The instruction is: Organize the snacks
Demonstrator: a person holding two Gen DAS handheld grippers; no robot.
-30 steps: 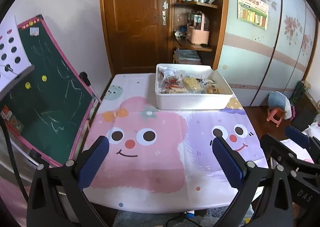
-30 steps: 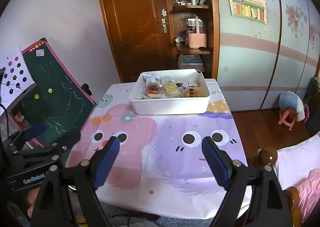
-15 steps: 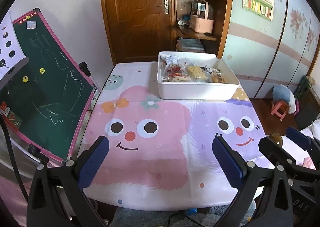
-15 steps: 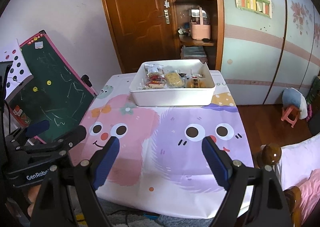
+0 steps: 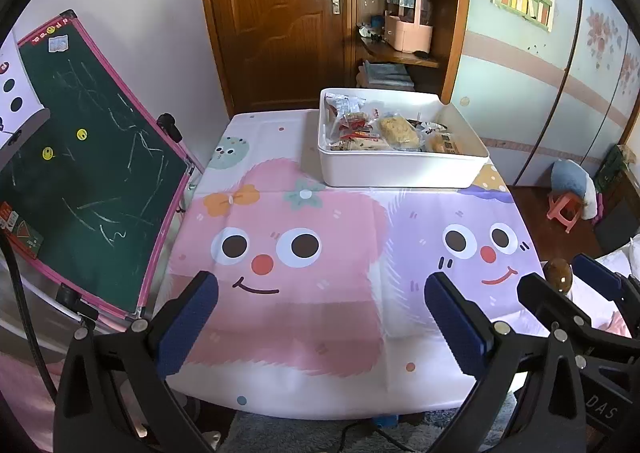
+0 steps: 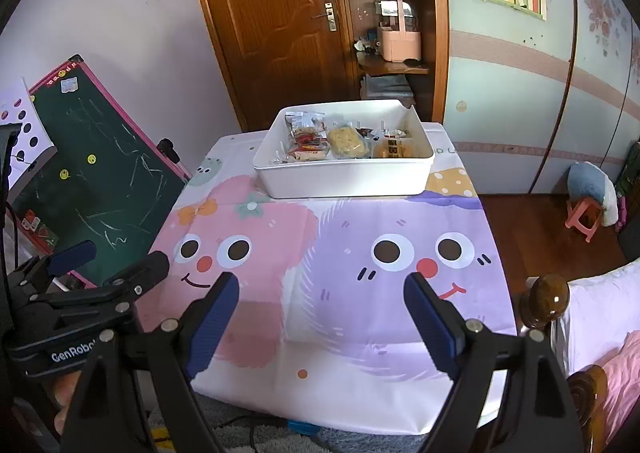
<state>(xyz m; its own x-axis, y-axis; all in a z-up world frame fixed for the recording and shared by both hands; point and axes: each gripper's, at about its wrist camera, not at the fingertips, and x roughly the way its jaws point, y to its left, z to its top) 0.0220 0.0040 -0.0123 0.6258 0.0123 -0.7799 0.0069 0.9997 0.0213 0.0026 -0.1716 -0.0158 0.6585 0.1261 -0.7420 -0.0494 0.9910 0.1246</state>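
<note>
I hold my left tool [image 5: 320,317] over the near part of the counter [image 5: 280,333], its blue pads [image 5: 188,327] spread wide with nothing between them. My right tool [image 6: 322,319] hangs beside it, also over the near edge, jaws wide apart and empty. In the left view the right tool shows at the lower right; in the right view the left tool [image 6: 116,257] shows at the lower left.

The counter wears a cloth with a pink cartoon face on its left half and a purple one on its right. A white bin [image 5: 400,169] stands at the far side of the counter, toward the right, well apart from both tools. The snacks [image 6: 344,141] lie inside it: a silver packet at the far left corner, red-printed wrappers below it, a pale yellow cake in clear wrap near the middle, and an orange-brown packet to the right. What the smaller pieces are I cannot tell.

A green chalkboard [image 5: 88,173] in a pink frame leans to the left of the counter. Behind the bin stands a brown door [image 6: 272,21], with wooden shelves to its right carrying a pink basket [image 6: 400,41]. A small pink stool [image 6: 584,217] sits on the floor to the right.
</note>
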